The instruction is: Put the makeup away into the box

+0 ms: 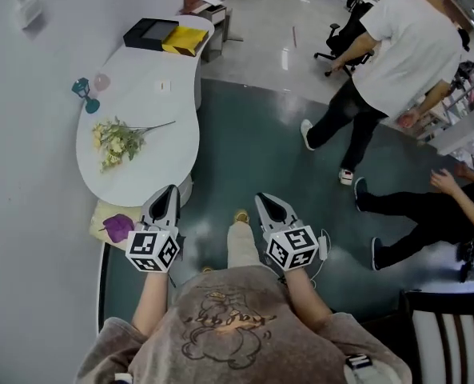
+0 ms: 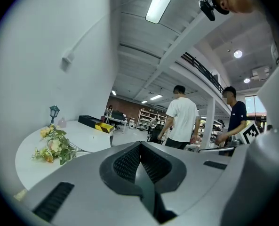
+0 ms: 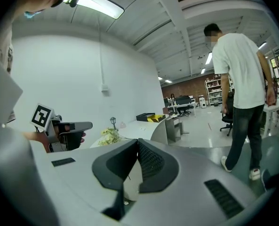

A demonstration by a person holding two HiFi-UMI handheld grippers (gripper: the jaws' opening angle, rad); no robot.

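Currently the left claw [image 1: 169,192] is closed tip to tip with nothing between its ribbed pads. The right claw [image 1: 264,201] is likewise closed and empty. Both are held close in front of the person, pointing forward and roughly level, side by side but apart.

Just beside the left claw, on its outer side and lower, a purple object [image 1: 119,227] lies on a pale yellow pad [image 1: 99,213]; what it is cannot be told. Directly ahead of the left claw begins the white surface [image 1: 153,106], with a flower bunch [image 1: 117,140] on its near part. Further ahead, on the wall side, stand a teal lantern ornament [image 1: 85,94] and a small pink bottle [image 1: 101,81], the only item that resembles makeup. At the far end, well apart from both claws, sits the black box [image 1: 149,32] with a yellow packet [image 1: 185,40] just beside it. Ahead of the right claw there is only floor [image 1: 252,150] and a bystander [image 1: 396,54].

Step in hand, as judged: approach, with nothing yet gripped.

1. Move up to the surface before extending either claw.
2. Spread the pads fully before reaching the bottle.
3. Enter from the side away from the lantern, which stands near it.
4. Clamp low on the body and lift straight up.
5. Carry above the flowers, not through them.
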